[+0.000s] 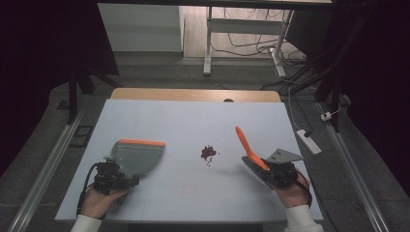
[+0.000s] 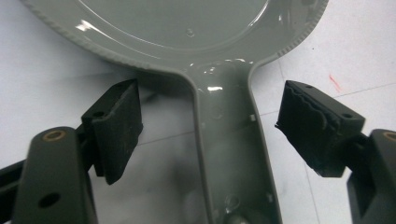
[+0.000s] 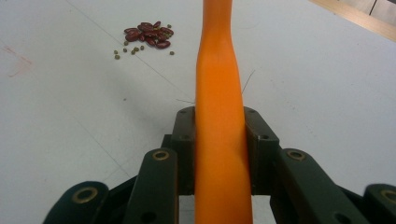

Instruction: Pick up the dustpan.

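A grey dustpan point(image 1: 138, 155) with an orange front lip lies flat on the white table at the left. Its handle point(image 2: 231, 140) runs between the jaws of my left gripper point(image 1: 112, 175), which stands open point(image 2: 215, 126) with a gap on each side of the handle. A small heap of dark red beans point(image 1: 208, 152) with a few tiny green seeds lies mid-table point(image 3: 148, 35). My right gripper point(image 1: 274, 172) is shut on the orange handle point(image 3: 219, 88) of a brush point(image 1: 247, 145), which slants up and away toward the beans, its dark bristles low near the gripper.
The white table top point(image 1: 193, 121) has a wooden strip along its far edge point(image 1: 193, 94). A power strip point(image 1: 309, 141) and cables lie on the floor at the right. A desk frame point(image 1: 241, 43) stands beyond the table.
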